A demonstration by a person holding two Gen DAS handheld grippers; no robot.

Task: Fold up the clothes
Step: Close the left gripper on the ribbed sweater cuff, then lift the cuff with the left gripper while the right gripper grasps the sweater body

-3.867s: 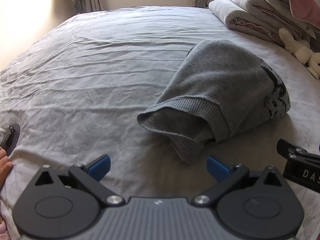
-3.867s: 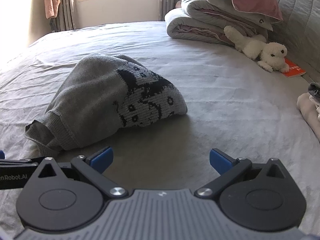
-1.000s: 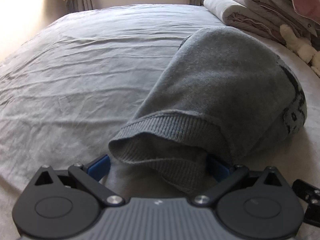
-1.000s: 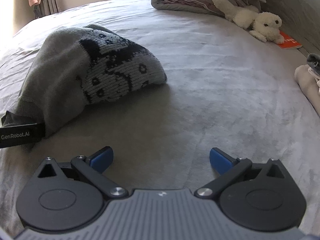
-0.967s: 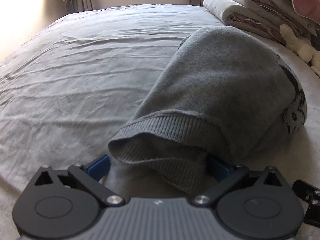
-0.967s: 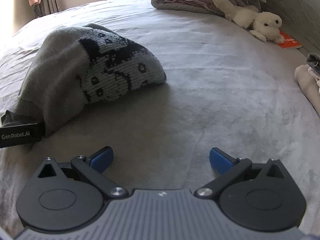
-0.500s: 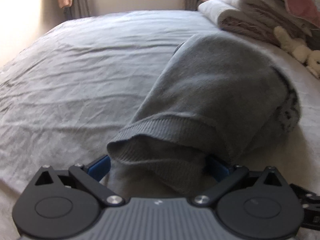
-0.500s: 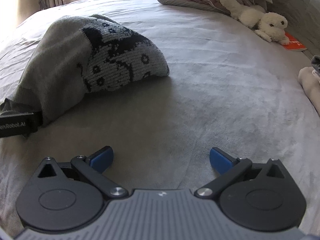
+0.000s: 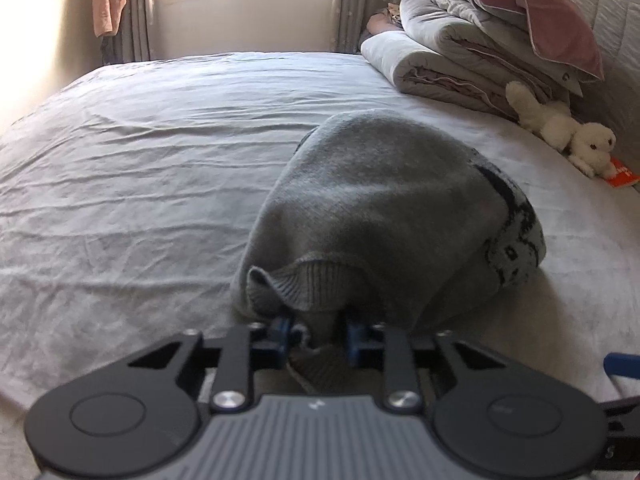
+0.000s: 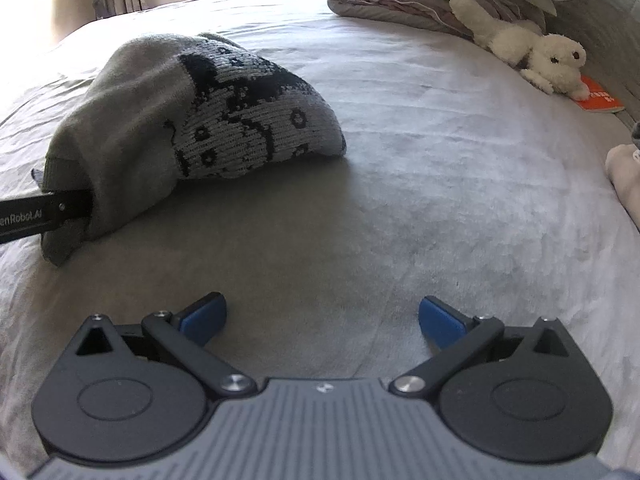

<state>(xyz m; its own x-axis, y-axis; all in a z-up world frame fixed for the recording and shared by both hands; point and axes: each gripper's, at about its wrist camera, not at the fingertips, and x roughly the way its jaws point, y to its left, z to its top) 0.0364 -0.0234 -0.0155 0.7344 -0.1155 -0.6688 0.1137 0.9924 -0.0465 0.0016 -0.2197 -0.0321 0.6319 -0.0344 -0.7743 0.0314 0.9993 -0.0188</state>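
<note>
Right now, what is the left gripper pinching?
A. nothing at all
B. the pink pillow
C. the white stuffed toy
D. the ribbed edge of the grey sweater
D. The left gripper has its jaws closing on the ribbed edge of the grey sweater, with knit bunched between them, while the stuffed toy and pillow lie far off.

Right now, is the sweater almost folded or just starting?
Just starting. Nothing looks folded: the gray sweater lies bunched on the bed. In hand: the left gripper is closing on its ribbed hem. The right gripper is open and empty. Spreading and folding remain.
</note>
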